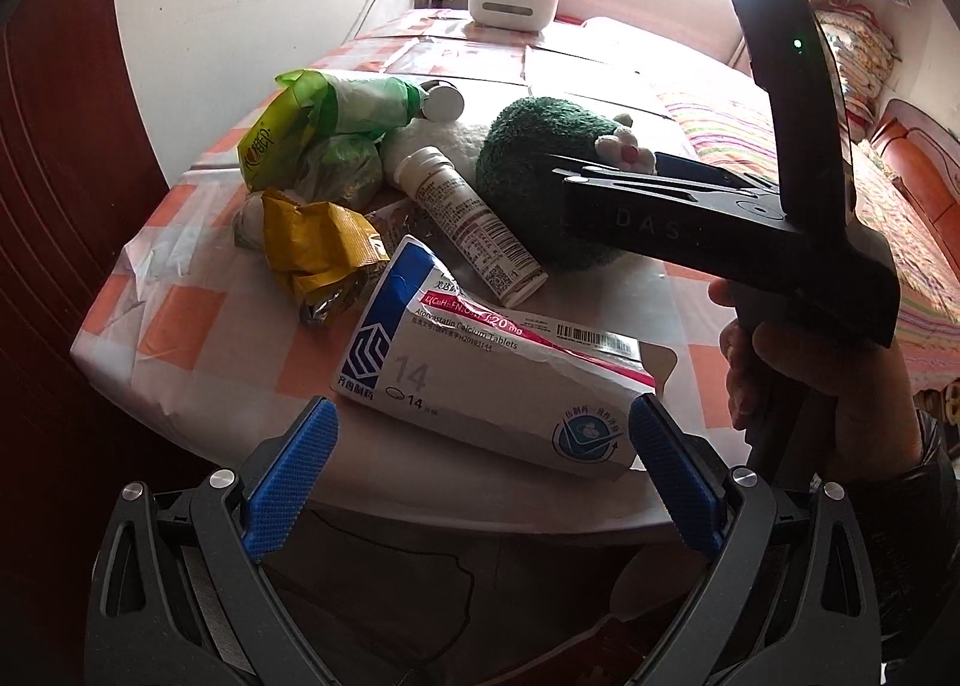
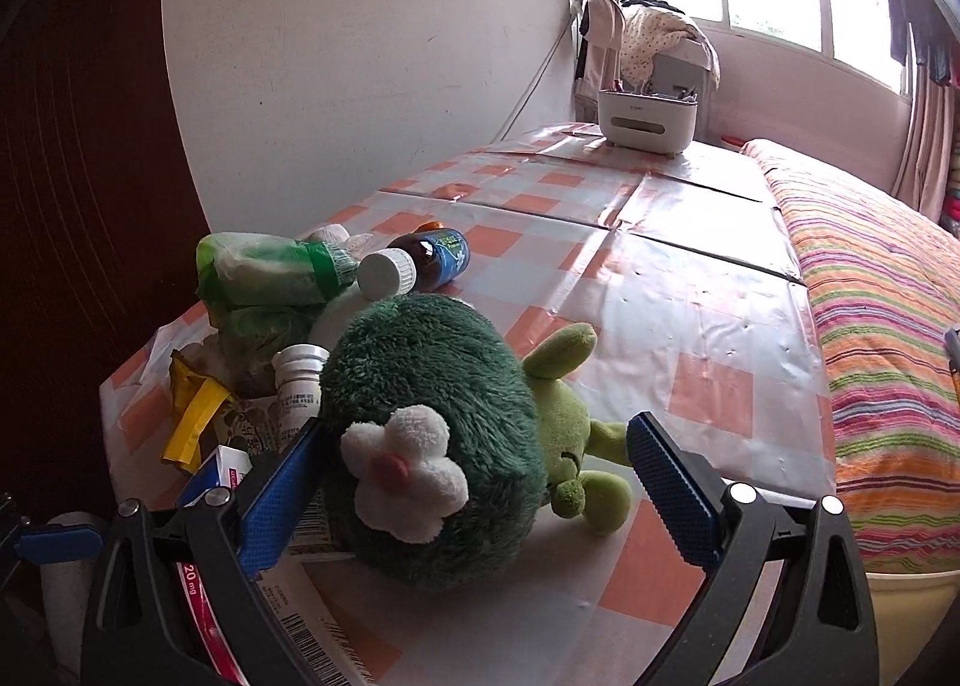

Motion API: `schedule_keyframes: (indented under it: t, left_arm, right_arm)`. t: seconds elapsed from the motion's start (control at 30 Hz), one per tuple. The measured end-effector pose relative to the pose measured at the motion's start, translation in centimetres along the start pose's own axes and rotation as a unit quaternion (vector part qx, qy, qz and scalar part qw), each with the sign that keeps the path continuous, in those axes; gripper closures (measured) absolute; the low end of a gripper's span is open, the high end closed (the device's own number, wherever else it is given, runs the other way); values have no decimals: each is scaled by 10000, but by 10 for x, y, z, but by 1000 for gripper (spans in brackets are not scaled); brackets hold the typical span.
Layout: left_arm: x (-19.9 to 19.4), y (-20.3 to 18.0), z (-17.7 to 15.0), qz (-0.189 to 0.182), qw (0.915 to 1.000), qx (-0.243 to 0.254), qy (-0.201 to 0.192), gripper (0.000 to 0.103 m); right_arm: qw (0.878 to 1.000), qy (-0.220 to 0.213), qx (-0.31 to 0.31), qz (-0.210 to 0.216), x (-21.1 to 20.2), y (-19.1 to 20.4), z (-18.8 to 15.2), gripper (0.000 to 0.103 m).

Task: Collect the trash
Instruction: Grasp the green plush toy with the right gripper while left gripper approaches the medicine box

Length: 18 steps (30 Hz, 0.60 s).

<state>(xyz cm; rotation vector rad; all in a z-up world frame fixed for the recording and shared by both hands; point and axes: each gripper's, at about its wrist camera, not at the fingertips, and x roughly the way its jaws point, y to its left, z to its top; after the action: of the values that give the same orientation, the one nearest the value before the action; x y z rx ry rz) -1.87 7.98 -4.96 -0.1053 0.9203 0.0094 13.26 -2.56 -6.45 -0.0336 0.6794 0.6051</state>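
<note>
Trash lies heaped at the near corner of the checked table [image 1: 180,320]: a crumpled medicine box [image 1: 480,368], a white tube [image 1: 474,224], a yellow wrapper [image 1: 318,254], green bags [image 1: 342,104]. Beside them lies a green plush toy [image 2: 438,434]. Left gripper [image 1: 480,470] hovers with jaws released, the box's near edge between them; right gripper [image 2: 474,482] brackets the toy, left pad seemingly touching it, right pad clear
</note>
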Motion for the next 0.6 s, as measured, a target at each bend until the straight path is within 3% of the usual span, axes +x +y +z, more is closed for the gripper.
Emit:
schedule_keyframes:
  t: [0.17,0.33,0.6]
  left_arm:
    - [3,1,1,-150,9998,-99,108,7]
    - [9,5,2,-385,9981,-387,273,7]
    - [21,2,10,-903,9884,-1083,561,7]
  right_arm:
    - [9997,-184,-176,-43,-8,7,-5,41]
    - [9992,-372,167,40,-21,-6,-9,41]
    - [9971,-597,470,54,-38,-24,-11,41]
